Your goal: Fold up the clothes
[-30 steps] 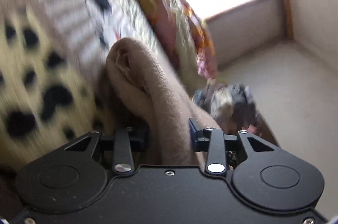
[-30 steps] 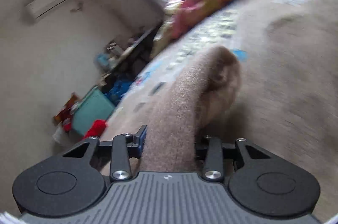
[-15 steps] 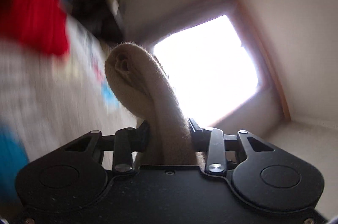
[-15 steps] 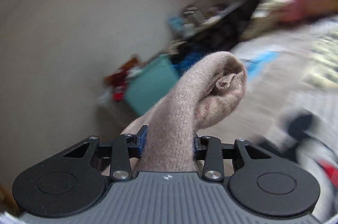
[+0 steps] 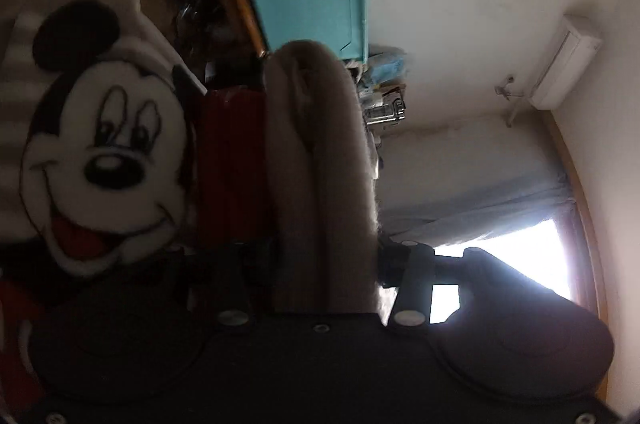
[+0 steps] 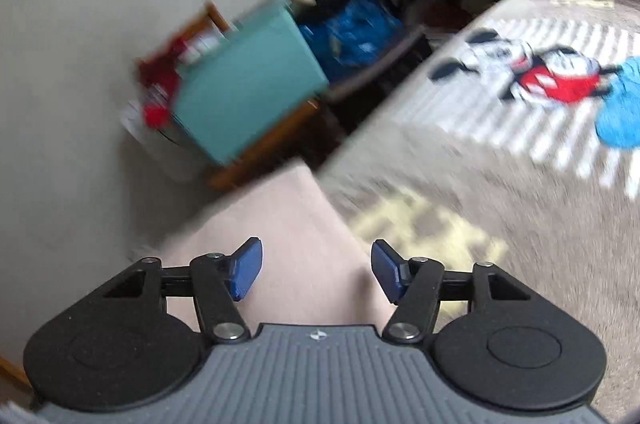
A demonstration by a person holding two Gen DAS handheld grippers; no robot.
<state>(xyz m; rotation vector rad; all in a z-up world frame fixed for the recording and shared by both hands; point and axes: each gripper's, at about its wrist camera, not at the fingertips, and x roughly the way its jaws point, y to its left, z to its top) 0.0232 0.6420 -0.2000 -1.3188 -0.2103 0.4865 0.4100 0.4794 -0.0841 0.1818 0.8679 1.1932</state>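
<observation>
Beige fleece blanket with a cartoon mouse print covers the bed and fills the right side of the right wrist view; in the left wrist view the same kind of mouse face looms large on the left. A teal box sits on a wooden frame against the wall, red cloth heaped beside it, blue stuff behind. A wall air conditioner hangs near the bright window.

The tan knit garment stands up as a bunched fold between the left gripper's fingers, filling the gap; those jaws have just been opening, and whether the pads still press on the knit I cannot tell in the dark frame. The right gripper has just been opening too: its blue pads stand apart with nothing pinched, and pale pink-tan cloth lies flat below them at the bed's edge.
</observation>
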